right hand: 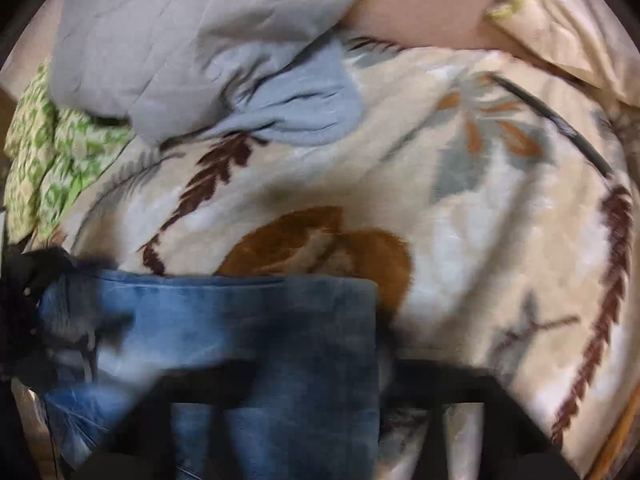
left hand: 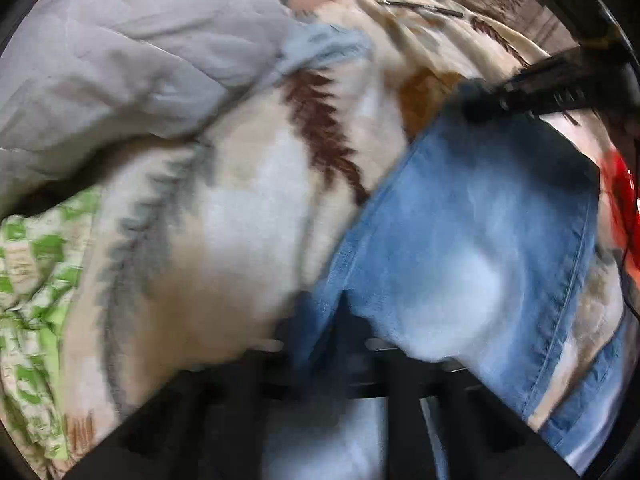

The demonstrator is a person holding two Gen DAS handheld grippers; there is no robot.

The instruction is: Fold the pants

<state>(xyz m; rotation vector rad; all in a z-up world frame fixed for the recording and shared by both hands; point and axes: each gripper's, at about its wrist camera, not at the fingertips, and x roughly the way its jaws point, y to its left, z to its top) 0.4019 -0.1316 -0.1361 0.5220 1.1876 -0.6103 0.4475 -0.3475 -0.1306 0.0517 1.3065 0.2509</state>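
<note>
We see one pair of blue jeans [left hand: 472, 216] lying on a bed, on top of a cream blanket [left hand: 248, 208] printed with brown, grey and orange leaves. In the right wrist view the jeans [right hand: 240, 320] fill the near left, their straight edge running across the blanket [right hand: 460, 240].

Our left tool [left hand: 340, 344] points down at the denim; its dark fingers are blurred, and a fold of denim seems to sit between them, so we take the tool as clamped on the jeans. Our right tool [right hand: 320, 396] is just as blurred; its fingers look drawn together over the right edge of the jeans, with denim apparently caught between them. In the left wrist view the right tool [left hand: 516, 96] shows as a dark bar at the far corner of the jeans.

We count no containers. Far left lies one grey quilted cover [right hand: 192, 32], with one pale blue cloth [right hand: 296, 104] just beside it. One green-and-white patterned cloth [right hand: 52, 160] is bunched at the left edge. A beige pillow [right hand: 568, 28] lies far right. The room beyond stays dark.
</note>
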